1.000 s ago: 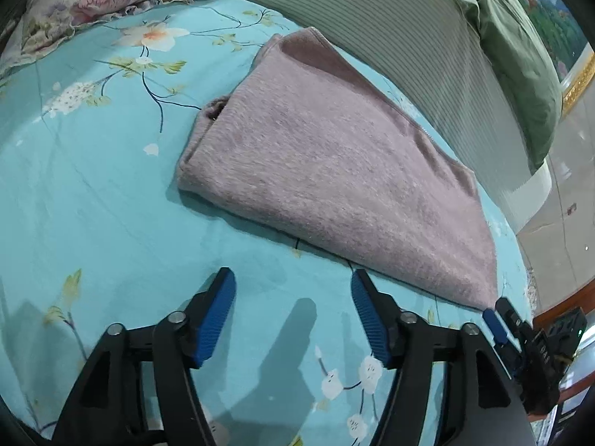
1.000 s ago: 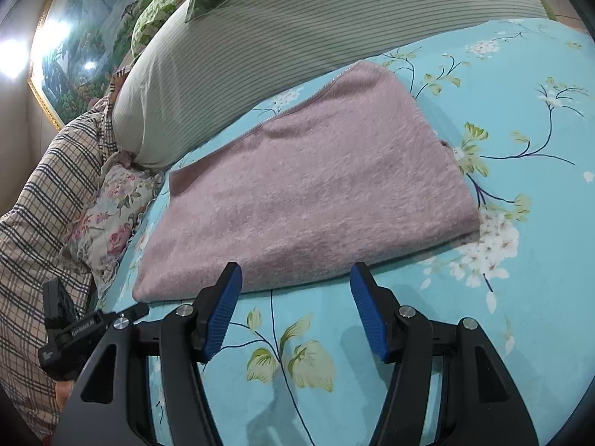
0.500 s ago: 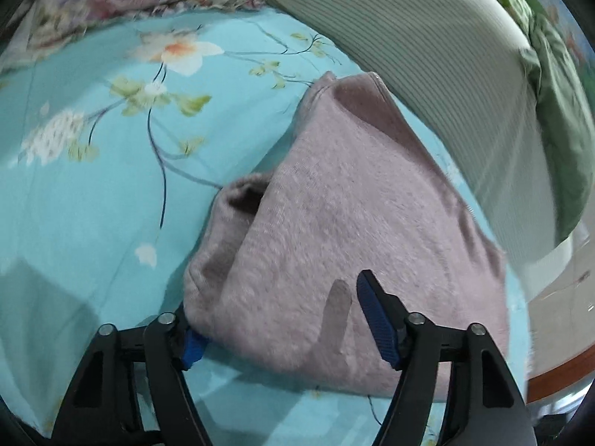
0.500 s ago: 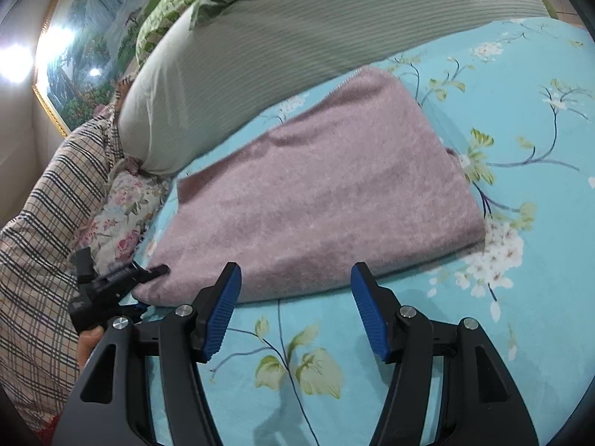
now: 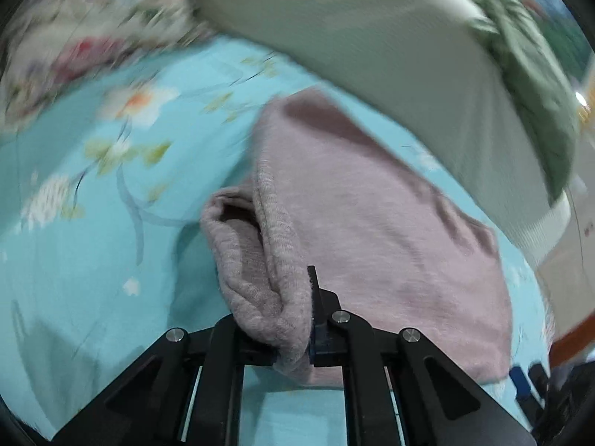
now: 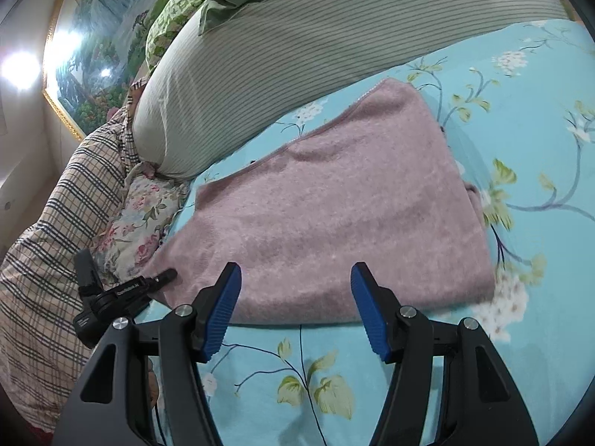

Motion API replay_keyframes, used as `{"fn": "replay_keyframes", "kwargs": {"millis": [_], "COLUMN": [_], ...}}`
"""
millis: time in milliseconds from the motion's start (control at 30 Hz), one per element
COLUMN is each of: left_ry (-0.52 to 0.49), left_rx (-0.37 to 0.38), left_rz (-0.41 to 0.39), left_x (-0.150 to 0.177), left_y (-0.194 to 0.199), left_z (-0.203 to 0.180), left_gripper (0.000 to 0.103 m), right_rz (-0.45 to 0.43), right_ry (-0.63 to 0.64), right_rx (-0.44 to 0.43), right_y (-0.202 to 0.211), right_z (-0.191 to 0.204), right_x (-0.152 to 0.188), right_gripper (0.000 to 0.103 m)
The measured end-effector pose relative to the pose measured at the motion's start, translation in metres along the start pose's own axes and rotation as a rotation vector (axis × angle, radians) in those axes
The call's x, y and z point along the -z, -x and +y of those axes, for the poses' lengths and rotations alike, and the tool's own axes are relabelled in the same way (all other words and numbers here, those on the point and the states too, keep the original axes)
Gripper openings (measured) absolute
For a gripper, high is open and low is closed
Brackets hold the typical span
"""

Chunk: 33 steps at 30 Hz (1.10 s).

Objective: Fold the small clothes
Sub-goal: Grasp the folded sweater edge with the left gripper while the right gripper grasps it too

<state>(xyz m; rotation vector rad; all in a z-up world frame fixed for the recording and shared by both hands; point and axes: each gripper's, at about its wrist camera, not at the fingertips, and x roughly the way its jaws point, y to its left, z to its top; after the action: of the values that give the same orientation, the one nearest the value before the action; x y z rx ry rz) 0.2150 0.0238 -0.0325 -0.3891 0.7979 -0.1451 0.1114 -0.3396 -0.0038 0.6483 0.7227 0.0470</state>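
Note:
A folded mauve knit garment (image 6: 334, 215) lies on the turquoise floral bedsheet (image 6: 427, 379). In the left wrist view my left gripper (image 5: 293, 319) is shut on the garment's near left corner (image 5: 271, 290), the cloth bunched between the fingers. The rest of the garment (image 5: 390, 230) spreads away to the right. In the right wrist view my right gripper (image 6: 295, 308) is open and empty, its blue pads just over the garment's near edge. The left gripper (image 6: 122, 290) shows there at the garment's left corner.
A striped grey-green pillow (image 6: 297, 52) lies behind the garment. A floral cushion (image 6: 137, 223) and a plaid blanket (image 6: 48, 230) are at the left. A green cloth (image 5: 528, 74) lies on the pillow. A framed painting (image 6: 96, 48) hangs on the wall.
My left gripper moved forward to the garment's corner and shut on it. My right gripper moved slightly closer to the near edge and stayed open.

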Motion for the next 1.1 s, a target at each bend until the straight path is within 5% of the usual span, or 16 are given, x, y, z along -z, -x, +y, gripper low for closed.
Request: {"fn": "replay_keyframes", "kwargs": {"millis": [200,367,767,833,867,900,1100], "left_ry": [-0.248,-0.448,-0.479,-0.476,-0.479,-0.482,-0.499], "left_rx": [0.093,0.127,0.172,0.177,0.178,0.175,0.206], "left_rz": [-0.036,0.002,0.060,0.058,0.059,0.061,0.033], "left_x": [0.004,0.041,0.066,0.064,0.065,0.062,0.055], "left_y": [0.015,-0.004,-0.016,-0.016,-0.016,-0.018,0.008], "left_z": [-0.085,-0.149,-0.152,-0.152,-0.154,-0.154,-0.165], "left_gripper": [0.009,0.009,0.008,0.008,0.008,0.008,0.008], "right_rz": [0.095,0.203,0.384,0.381,0.374,0.370,0.228], "right_ry": [-0.037,-0.048,-0.027,-0.025,-0.015,-0.017,0.058], "right_rx": [-0.083,-0.143,-0.160,-0.155,-0.164,-0.170,-0.185], "right_y": [-0.021,-0.066,-0.205,-0.225,-0.230,-0.231,-0.168], "right_z": [-0.010,-0.011,0.024,0.030,0.035,0.037,0.042], "right_x": [-0.046,-0.075,-0.083,-0.088,-0.092,-0.096,-0.124], "right_gripper": [0.062,0.065,0.071,0.062,0.031,0.018,0.017]}}
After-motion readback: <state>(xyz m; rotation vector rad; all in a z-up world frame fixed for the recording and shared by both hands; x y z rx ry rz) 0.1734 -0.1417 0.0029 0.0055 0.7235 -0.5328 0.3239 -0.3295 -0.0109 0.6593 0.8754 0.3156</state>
